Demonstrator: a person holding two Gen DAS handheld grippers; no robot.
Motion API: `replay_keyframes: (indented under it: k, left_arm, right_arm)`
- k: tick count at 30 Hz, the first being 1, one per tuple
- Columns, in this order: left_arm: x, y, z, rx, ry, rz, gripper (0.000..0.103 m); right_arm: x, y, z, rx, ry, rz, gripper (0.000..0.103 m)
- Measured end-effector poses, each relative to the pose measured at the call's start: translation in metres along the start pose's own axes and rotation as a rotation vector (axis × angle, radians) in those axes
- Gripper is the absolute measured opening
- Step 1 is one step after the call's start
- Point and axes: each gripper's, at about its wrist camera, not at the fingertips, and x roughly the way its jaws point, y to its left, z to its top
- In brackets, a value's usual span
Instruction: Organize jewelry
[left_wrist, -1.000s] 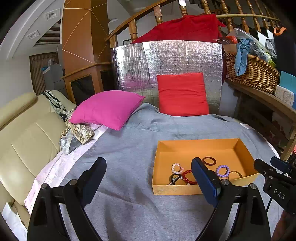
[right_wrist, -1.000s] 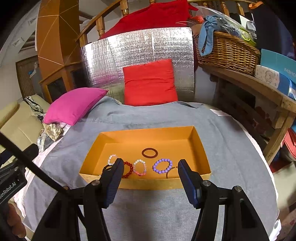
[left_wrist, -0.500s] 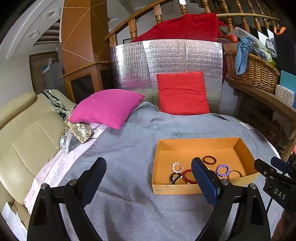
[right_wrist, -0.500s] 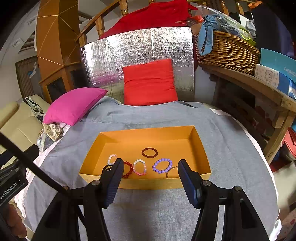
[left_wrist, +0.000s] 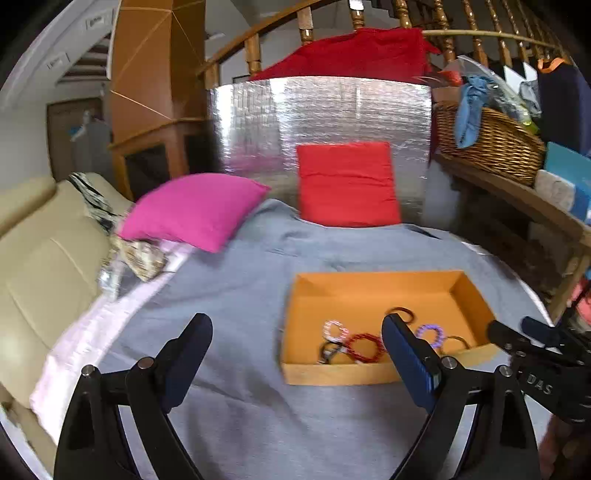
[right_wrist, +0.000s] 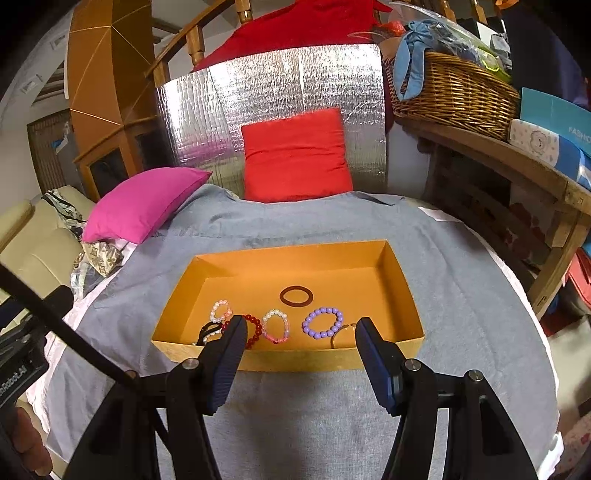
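An orange box (right_wrist: 288, 362) sits on the grey cloth and shows in the left wrist view too (left_wrist: 332, 373). Inside lie a brown ring (right_wrist: 296, 296), a purple bead bracelet (right_wrist: 322, 323), a pink-white bracelet (right_wrist: 275, 325), a red bead bracelet (right_wrist: 252, 330), a pale pink bracelet (right_wrist: 221, 311) and a black band (right_wrist: 207, 331). My right gripper (right_wrist: 300, 334) is open and empty, hovering at the box's near wall. My left gripper (left_wrist: 295, 339) is open and empty, left of the box.
A pink pillow (right_wrist: 144, 203) and a red pillow (right_wrist: 295, 155) lie at the back before a silver foil panel (right_wrist: 273, 96). A beige sofa (left_wrist: 40, 266) is at the left. A wicker basket (right_wrist: 454, 92) stands on a wooden shelf at the right.
The left wrist view has shifted and blurred a little, with the box now sitting slightly further left in it. The right gripper has barely moved.
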Motion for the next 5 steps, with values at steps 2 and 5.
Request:
replay_keyframes:
  k: [2, 5]
  left_arm:
    - [0.011, -0.008, -0.016, 0.026, 0.049, -0.025, 0.093]
    - [0.038, -0.018, -0.053, 0.060, 0.150, -0.044, 0.093]
  right_arm:
    - [0.004, -0.006, -0.006, 0.011, 0.009, 0.017, 0.065]
    - [0.015, -0.024, -0.027, 0.016, 0.021, 0.023, 0.082]
